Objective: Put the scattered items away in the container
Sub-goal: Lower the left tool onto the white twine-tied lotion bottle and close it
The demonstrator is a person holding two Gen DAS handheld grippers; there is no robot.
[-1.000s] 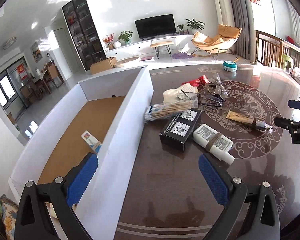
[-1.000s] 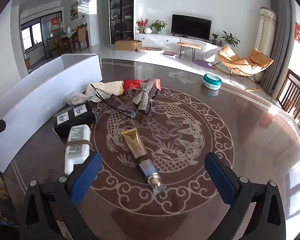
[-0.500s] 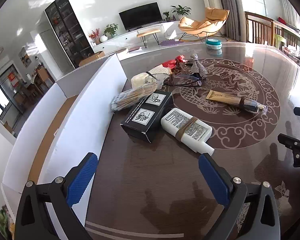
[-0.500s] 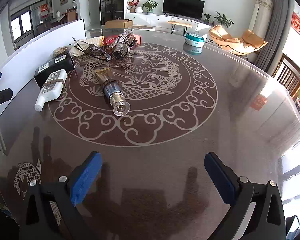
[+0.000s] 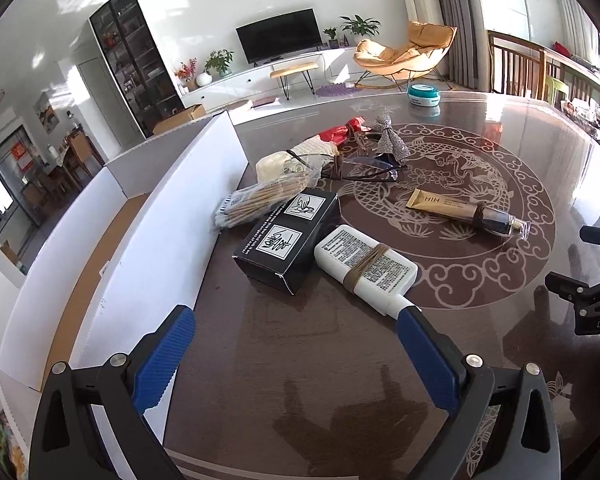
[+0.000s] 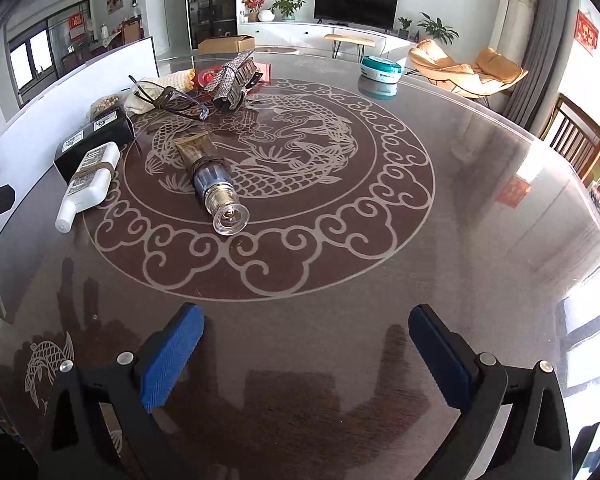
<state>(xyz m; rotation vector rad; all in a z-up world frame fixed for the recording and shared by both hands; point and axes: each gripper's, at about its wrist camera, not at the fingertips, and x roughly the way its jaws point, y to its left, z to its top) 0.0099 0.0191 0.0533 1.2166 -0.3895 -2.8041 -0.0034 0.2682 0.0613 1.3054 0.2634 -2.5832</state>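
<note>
At the far left stands the white box, its open top beside the clutter. Just right of it, the black carton touches the white bottle, nearest the left gripper, spread wide and empty. A squeeze across the bottle's narrow sides should hold. Rightmost, the right gripper hangs wide, holding nothing.

A home living room: television on a low cabinet, rocking armchair, houseplants.
</note>
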